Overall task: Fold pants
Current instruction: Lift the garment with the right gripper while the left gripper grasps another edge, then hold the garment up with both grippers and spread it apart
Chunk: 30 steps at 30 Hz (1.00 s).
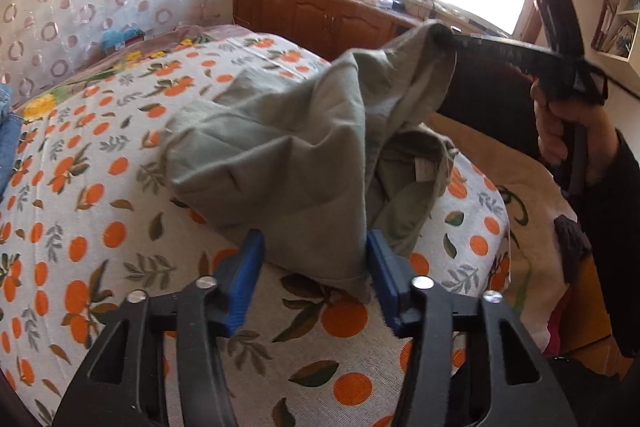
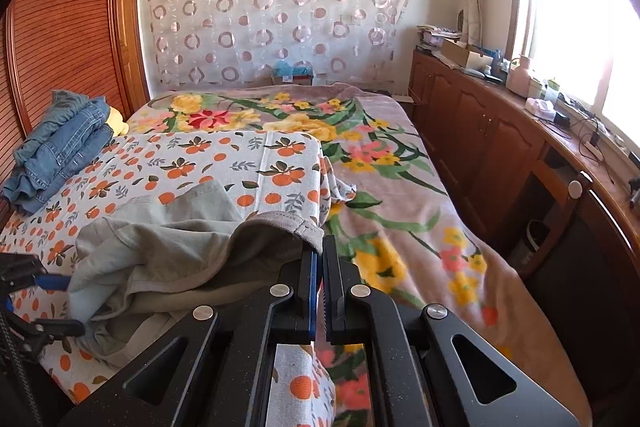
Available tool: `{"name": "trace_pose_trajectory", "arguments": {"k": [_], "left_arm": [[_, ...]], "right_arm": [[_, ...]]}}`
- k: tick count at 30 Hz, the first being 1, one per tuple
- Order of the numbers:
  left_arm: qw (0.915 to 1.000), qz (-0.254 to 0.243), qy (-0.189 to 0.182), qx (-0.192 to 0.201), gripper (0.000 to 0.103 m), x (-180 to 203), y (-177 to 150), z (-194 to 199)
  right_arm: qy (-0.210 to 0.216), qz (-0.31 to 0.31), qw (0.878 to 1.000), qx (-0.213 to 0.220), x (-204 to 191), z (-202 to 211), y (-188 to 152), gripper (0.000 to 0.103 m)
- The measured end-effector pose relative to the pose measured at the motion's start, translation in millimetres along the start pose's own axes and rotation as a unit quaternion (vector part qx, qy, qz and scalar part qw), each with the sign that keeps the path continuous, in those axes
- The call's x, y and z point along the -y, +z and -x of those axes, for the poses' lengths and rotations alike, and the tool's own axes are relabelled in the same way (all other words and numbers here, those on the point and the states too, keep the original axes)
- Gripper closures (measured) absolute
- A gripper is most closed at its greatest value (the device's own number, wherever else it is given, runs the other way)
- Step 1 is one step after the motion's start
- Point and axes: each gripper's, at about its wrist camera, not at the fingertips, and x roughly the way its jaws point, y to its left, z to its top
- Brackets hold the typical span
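Nearest the lens: left gripper [image 1: 316, 243] jaws, spread, blue pads standing either side of a hanging corner of the pants [image 1: 280, 147]. No pinch visible there; grey-green cloth falls loose in the gap, its lowest tip drooping close to the right-hand pad.

Ahead of those jaws and up to their right: right gripper [image 1: 444, 35], carried in a hand [image 1: 560, 123], jaws pressed together on a hem of the pants and holding it raised off the bed [image 1: 100, 227]. Same grip from the right wrist view: right gripper [image 2: 320, 247] clamped shut, hem bunched over the tips, the rest of the pants [image 2: 168, 247] spilling away to the left of and below the jaws onto the orange-print sheet.

Deciding relation: cloth draped in a slope, long run going from the gap of the left jaws diagonally up and rightward to the right jaws. Bulk crumpled on the bed just beyond the left jaws, part of it tucked under the raised fold. Free corner far nearer the left jaws than the right, already between the pads.

Judged next: closing the left jaws on that corner, then drawing the two grips apart to stretch the garment flat. Risk: catching one thin layer only, or the corner slipping out past the right-hand pad.

Folded jeans [image 2: 60, 143] well apart, far left of the right jaws.
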Motion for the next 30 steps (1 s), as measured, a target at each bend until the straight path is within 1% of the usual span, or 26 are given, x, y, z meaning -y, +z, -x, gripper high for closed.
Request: {"name": "trace_pose_trajectory", "arguments": {"k": [1, 2, 3, 4, 6, 10, 15, 20, 23, 26, 28, 30], "left_arm": [[1.0000, -0.002, -0.005, -0.006, 0.068, 1.2, -1.3, -3.5], [0.9999, -0.001, -0.006, -0.009, 0.072, 0.9, -1.8, -5.0], [0.9999, -0.001, -0.007, -0.011, 0.082, 0.3, -1.9, -6.5], [0.9999, 0.001, -0.009, -0.009, 0.089, -0.6, -1.9, -5.0], [0.9999, 0.001, -0.012, -0.003, 0.094, -3.5, -1.6, 1.9], [0.9996, 0.008, 0.017, 0.023, 0.096, -17.6, 3.8, 23.8], [0.9957, 0.022, 0.059, 0.068, 0.097, -48.1, 18.0, 73.3], [0.9870, 0.029, 0.109, 0.115, 0.097, -75.6, 31.9, 132.6], [0.9809, 0.030, 0.136, 0.136, 0.097, -89.4, 37.7, 159.4], [0.9771, 0.030, 0.157, 0.140, 0.097, -98.2, 39.7, 169.6], [0.9777, 0.032, 0.162, 0.130, 0.097, -104.5, 39.9, 161.7], [0.9798, 0.038, 0.162, 0.112, 0.096, -109.2, 35.9, 146.4]], "right_arm": [[0.001, 0.001, 1.000, 0.000, -1.2, -0.3, 0.1, 0.101], [0.002, 0.001, 1.000, 0.001, -2.1, -0.3, 0.1, 0.101], [0.002, 0.003, 1.000, 0.002, -3.0, -0.3, 0.2, 0.101], [0.004, 0.004, 1.000, 0.003, -3.9, 0.4, 0.6, 0.101], [0.007, 0.006, 1.000, 0.006, -6.2, 2.8, 2.0, 0.101], [0.014, 0.015, 1.000, 0.014, -14.7, 7.5, 6.0, 0.101], [0.035, 0.021, 0.998, 0.037, -27.5, 19.4, 18.3, 0.101], [0.070, 0.032, 0.995, 0.069, -47.6, 42.5, 29.4, 0.101], [0.094, 0.038, 0.991, 0.088, -58.9, 58.7, 31.2, 0.101], [0.105, 0.042, 0.989, 0.095, -62.9, 65.0, 25.8, 0.101], [0.099, 0.047, 0.990, 0.091, -62.7, 59.6, 18.4, 0.101], [0.091, 0.045, 0.992, 0.079, -57.2, 46.2, 9.6, 0.101]]}}
